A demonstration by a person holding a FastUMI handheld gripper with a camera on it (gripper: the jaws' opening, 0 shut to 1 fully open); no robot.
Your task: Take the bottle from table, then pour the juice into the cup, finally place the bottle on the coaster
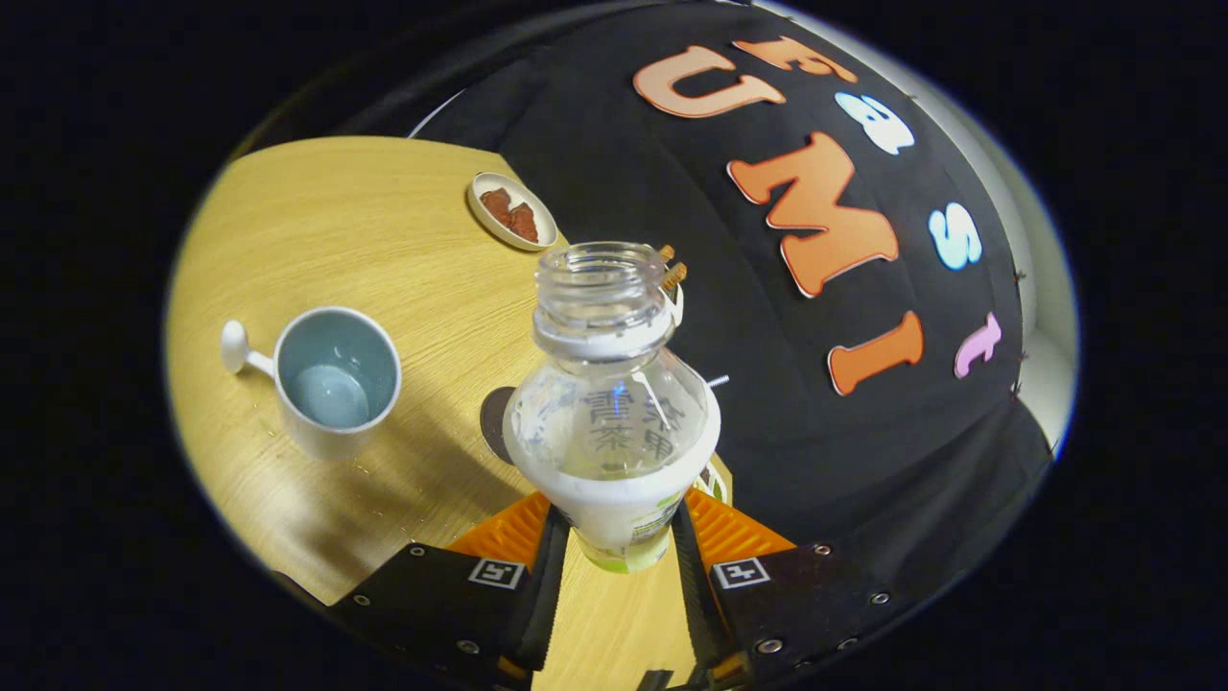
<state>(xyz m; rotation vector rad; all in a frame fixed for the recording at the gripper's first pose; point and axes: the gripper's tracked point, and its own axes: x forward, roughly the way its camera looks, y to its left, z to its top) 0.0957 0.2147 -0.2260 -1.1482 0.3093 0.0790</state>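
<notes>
Gripper [622,537] fingers clamped on the bottle [614,422], one pad on each side of its lower body, just under the white label band. Bottle is clear plastic, uncapped, open mouth pointing away from the fingers; looks held up off the table [384,240]. View is tilted, so can't judge the bottle's true lean. Liquid level inside not readable.

Just behind the bottle, a dark round coaster [495,422] lies flat on the wood, mostly hidden by the bottle's shoulder.

Left of the bottle and apart from it: cup [336,384], pale outside, blue-grey inside, upright, handle pointing away from the bottle. Can't tell if there's liquid in it.

Further back, near the table's far edge by the black wall: small oval dish [511,211] with reddish-brown pieces on it.
</notes>
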